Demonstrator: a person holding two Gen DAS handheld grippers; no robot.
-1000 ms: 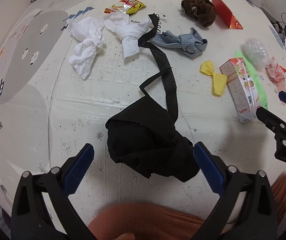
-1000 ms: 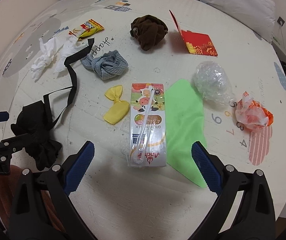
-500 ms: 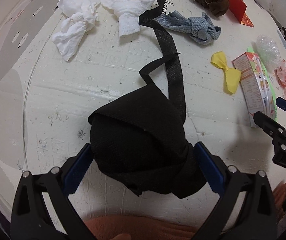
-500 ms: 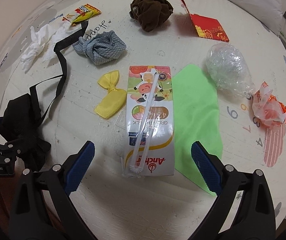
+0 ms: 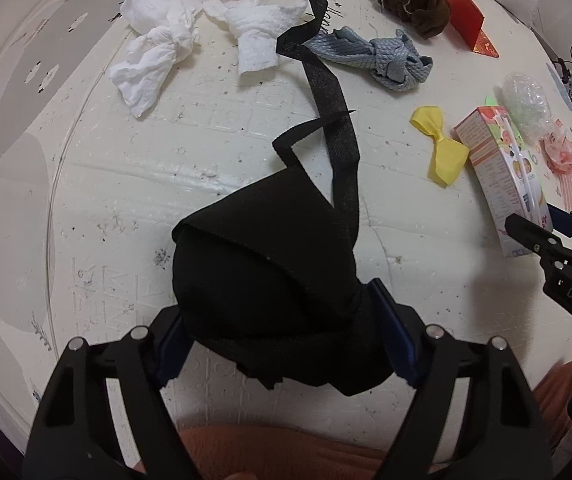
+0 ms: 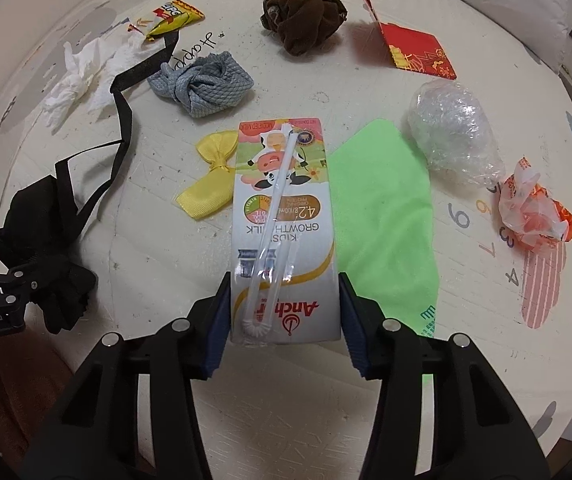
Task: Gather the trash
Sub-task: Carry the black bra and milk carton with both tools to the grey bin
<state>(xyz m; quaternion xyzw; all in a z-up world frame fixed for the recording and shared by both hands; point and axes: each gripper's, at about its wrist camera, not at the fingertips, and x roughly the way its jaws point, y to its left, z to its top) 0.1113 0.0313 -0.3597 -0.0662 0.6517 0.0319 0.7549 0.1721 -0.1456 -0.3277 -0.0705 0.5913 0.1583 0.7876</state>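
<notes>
My left gripper [image 5: 282, 336] is shut on a crumpled black fabric bag [image 5: 262, 276] lying on the white mat; its long black strap [image 5: 330, 104] trails away across the mat. My right gripper [image 6: 284, 316] is shut on the near end of a milk carton [image 6: 282, 216] with a straw taped on top, lying flat. The carton [image 5: 506, 168] and the right gripper also show at the right of the left wrist view. The bag [image 6: 42, 232] shows at the left of the right wrist view.
On the mat lie white tissues [image 5: 154, 52], a snack wrapper [image 6: 174, 16], a grey cloth [image 6: 202, 80], a brown cloth [image 6: 302, 20], a red envelope [image 6: 414, 52], a yellow bow [image 6: 210, 176], a green cloth [image 6: 382, 208], clear plastic [image 6: 454, 132] and an orange wrapper [image 6: 534, 212].
Both grippers moved forward and closed: the left jaws closed on the black bag, the right jaws closed on the milk carton.
</notes>
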